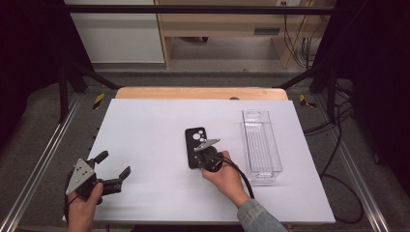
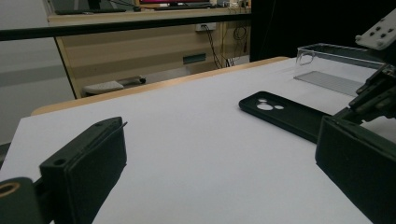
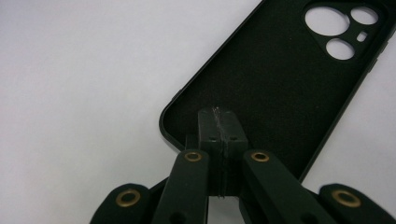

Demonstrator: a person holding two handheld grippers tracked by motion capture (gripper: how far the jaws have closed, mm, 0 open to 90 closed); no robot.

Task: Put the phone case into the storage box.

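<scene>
Right gripper [image 3: 219, 126]: jaws pressed together over the phone case [image 3: 280, 84]; near edge hidden.
Left gripper [image 1: 112, 168]: jaws spread wide, well left of case.

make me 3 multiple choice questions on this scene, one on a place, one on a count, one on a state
1. Where is the clear tray relative to the phone case?
A. to its right
B. to its left
C. on top of it

2. How many round camera holes does the case have?
A. one
B. three
C. five

3. How do the jaws of the left gripper stand?
A. shut on the case
B. shut on nothing
C. open, holding nothing

Key: 1 A, the high view shows the tray to the right of the case on the white table. 2 B, the right gripper view shows three round holes. 3 C, the high view and the left gripper view show its jaws wide apart over bare table.
</scene>
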